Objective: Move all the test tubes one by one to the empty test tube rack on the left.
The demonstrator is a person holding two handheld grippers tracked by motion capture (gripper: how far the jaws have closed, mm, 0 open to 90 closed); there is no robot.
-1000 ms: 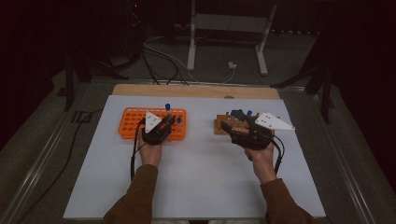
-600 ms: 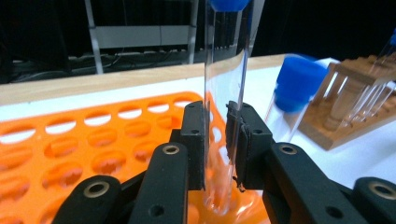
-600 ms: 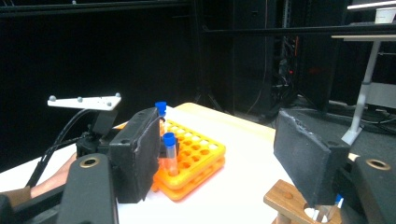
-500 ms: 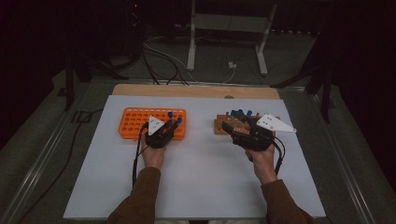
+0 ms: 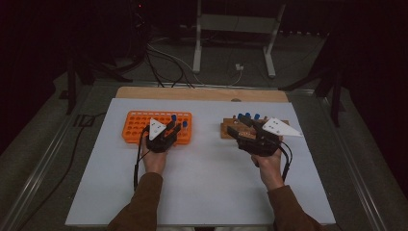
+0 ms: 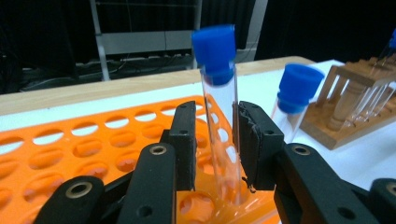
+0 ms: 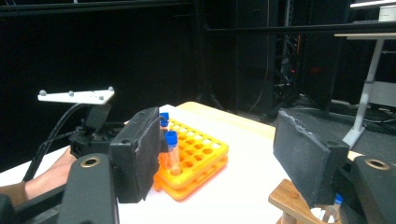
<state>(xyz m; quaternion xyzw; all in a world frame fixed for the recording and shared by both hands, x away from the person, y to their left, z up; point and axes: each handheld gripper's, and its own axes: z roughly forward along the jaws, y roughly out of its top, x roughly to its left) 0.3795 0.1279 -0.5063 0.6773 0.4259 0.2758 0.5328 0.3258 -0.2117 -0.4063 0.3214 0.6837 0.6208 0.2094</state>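
Two blue-capped tubes (image 5: 178,125) stand in the orange rack (image 5: 139,126); left gripper (image 6: 215,140) jaws flank one, right gripper (image 7: 224,149) jaws wide, empty.

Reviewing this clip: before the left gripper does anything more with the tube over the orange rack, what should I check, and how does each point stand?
1. Left gripper jaws flank the capped tube: ok.
2. Pads pressing the glass: cannot tell; a slim gap shows.
3. Tube bottom in a hole of the orange rack: ok.
4. Second capped tube stands apart: ok.
5. Right gripper open, holding nothing, over the wooden rack: ok.
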